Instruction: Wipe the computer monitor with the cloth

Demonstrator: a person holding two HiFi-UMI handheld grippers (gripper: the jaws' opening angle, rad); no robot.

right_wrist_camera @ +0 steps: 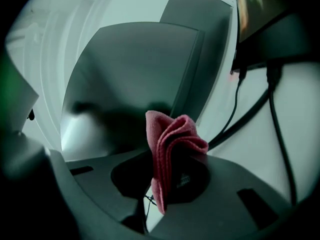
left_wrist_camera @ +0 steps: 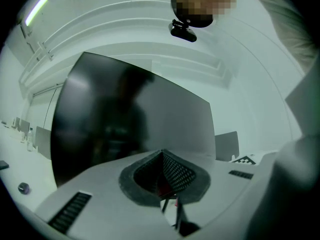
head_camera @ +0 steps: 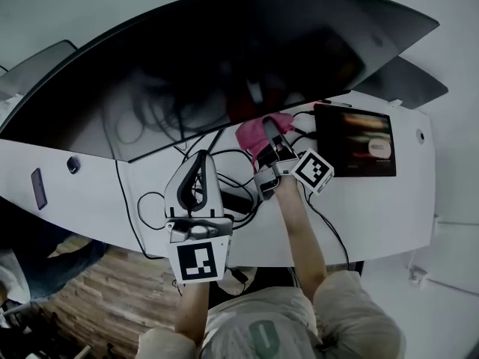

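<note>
Right gripper (head_camera: 268,128) has its jaws clamped on a bunched pink cloth (right_wrist_camera: 172,139), which stands up out of the jaws in folds. It holds the cloth right at the lower edge of the monitor (head_camera: 224,58), near the middle of its width; whether cloth and glass touch cannot be told. Left gripper (head_camera: 200,163) hangs lower and to the left, its jaws pressed together with nothing between them, pointing toward the dark screen but apart from it.

The monitor is wide, curved and switched off, and spans almost the whole white desk (head_camera: 374,215). Pale walls and a ceiling light strip show in the left gripper view, and wooden floor (head_camera: 97,298) lies beyond the desk's near edge at lower left.

Black cables (head_camera: 239,193) loop in a tangle under the monitor, directly beneath both grippers. A small lit screen (head_camera: 355,139) lies flat just right of the right gripper. A dark phone-like slab (head_camera: 39,188) rests far left, and another dark panel (head_camera: 408,81) sits behind the monitor's right end.

Bare desk lies open to the right and along the near edge; the left half of the screen has free room in front of it.
</note>
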